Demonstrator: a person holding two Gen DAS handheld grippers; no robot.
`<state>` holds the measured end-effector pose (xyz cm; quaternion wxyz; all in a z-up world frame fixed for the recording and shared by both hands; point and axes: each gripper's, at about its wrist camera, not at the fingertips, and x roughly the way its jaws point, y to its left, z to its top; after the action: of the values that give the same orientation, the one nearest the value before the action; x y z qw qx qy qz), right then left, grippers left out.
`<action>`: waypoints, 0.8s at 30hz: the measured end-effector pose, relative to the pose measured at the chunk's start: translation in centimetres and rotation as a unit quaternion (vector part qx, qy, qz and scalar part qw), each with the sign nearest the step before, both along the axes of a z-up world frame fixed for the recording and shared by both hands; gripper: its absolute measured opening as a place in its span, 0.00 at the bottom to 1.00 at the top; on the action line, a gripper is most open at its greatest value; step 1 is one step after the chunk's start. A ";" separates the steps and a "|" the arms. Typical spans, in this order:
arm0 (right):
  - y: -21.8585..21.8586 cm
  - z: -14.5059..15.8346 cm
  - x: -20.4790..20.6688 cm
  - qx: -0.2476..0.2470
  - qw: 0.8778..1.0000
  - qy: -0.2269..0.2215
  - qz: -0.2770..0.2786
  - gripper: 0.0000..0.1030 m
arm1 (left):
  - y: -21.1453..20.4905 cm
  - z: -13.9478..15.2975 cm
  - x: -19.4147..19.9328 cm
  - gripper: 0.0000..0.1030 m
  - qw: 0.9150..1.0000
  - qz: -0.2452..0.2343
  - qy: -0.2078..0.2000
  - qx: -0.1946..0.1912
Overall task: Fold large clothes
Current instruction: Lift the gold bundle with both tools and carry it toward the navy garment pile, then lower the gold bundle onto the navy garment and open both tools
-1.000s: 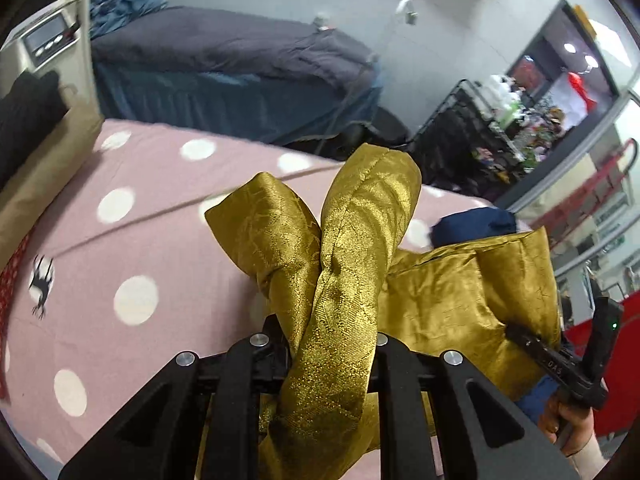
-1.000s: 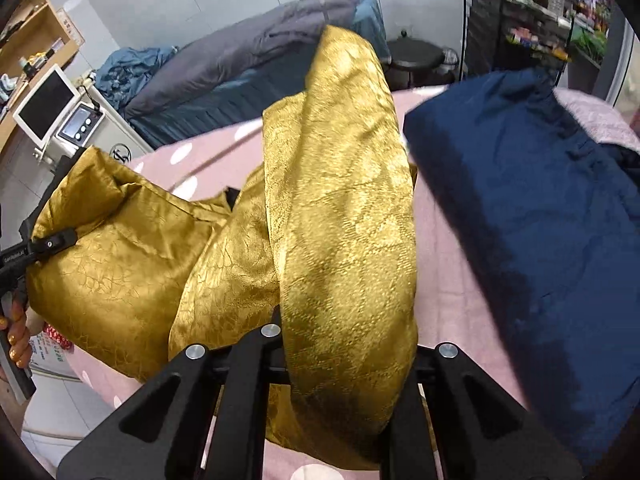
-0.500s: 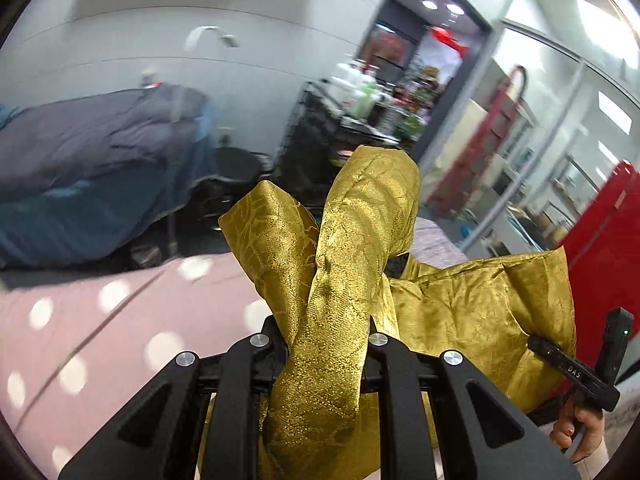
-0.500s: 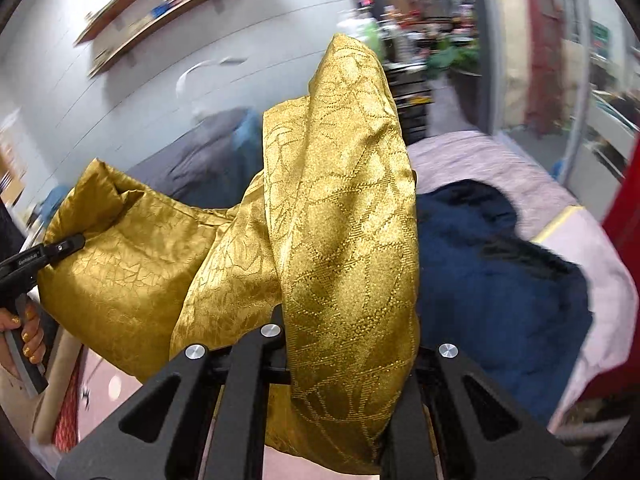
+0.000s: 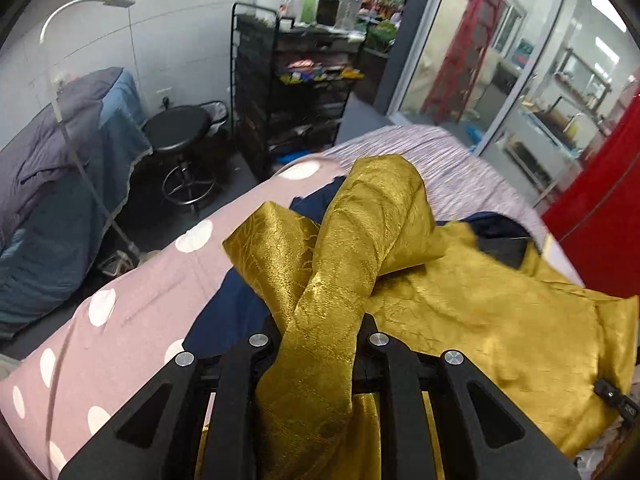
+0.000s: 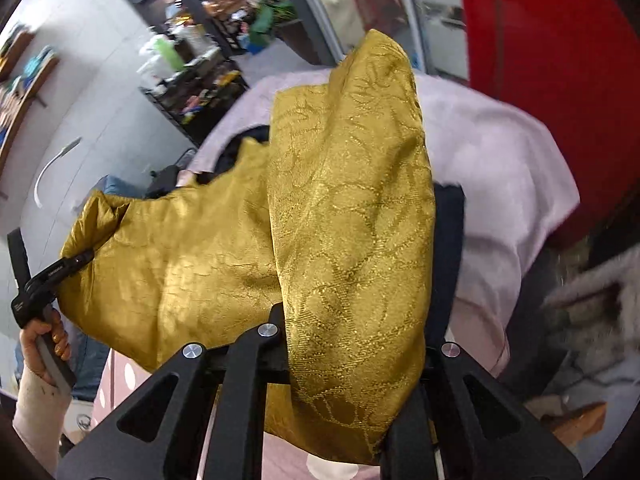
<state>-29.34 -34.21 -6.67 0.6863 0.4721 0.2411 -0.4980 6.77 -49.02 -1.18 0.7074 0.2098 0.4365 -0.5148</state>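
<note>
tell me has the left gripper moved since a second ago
Yes. The left gripper, clamped on the gold garment, swung rightward: the black shelf cart went from the view's right edge to its centre.

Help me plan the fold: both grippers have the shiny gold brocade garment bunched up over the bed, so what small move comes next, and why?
Probably draw the left gripper and right gripper apart to stretch the gold brocade garment flat: it sags crumpled between them over the navy cloth, though both jaws are easing open.
</note>
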 end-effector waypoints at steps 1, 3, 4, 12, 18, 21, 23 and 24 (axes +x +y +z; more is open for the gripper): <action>-0.2 -0.6 -0.2 0.006 1.000 -0.001 -0.006 0.15 | -0.4 -0.9 0.6 0.18 1.000 0.003 0.000 0.009; -0.5 -1.5 0.0 0.016 1.000 0.000 -0.010 0.17 | -0.7 -2.4 1.6 0.26 1.000 0.008 -0.002 0.024; -0.7 -1.9 0.7 0.018 1.000 0.000 -0.009 0.19 | -0.8 -2.7 1.6 0.29 0.999 0.010 -0.008 0.031; -2.6 -4.3 3.1 0.035 0.998 0.046 -0.011 0.40 | -0.1 -3.9 3.0 0.72 0.998 0.049 -0.026 0.037; -3.0 -5.2 2.7 0.050 0.997 0.051 -0.028 0.55 | 2.2 0.7 4.9 0.82 0.994 0.101 -0.019 -0.035; -2.8 -5.1 2.3 0.056 0.997 0.046 -0.038 0.55 | 3.6 2.9 4.9 0.86 0.992 0.109 0.004 -0.063; -2.6 -4.8 2.1 0.057 0.996 0.046 -0.046 0.55 | 4.7 3.8 3.8 0.86 0.993 0.100 0.007 -0.061; -2.4 -4.6 1.9 0.058 0.996 0.046 -0.048 0.55 | 5.3 4.1 3.1 0.88 0.994 0.094 0.005 -0.058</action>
<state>-27.41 -36.63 -11.26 0.6211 0.4986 0.2776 -0.5371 9.85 -43.75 2.94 0.7614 0.1238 0.4273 -0.4716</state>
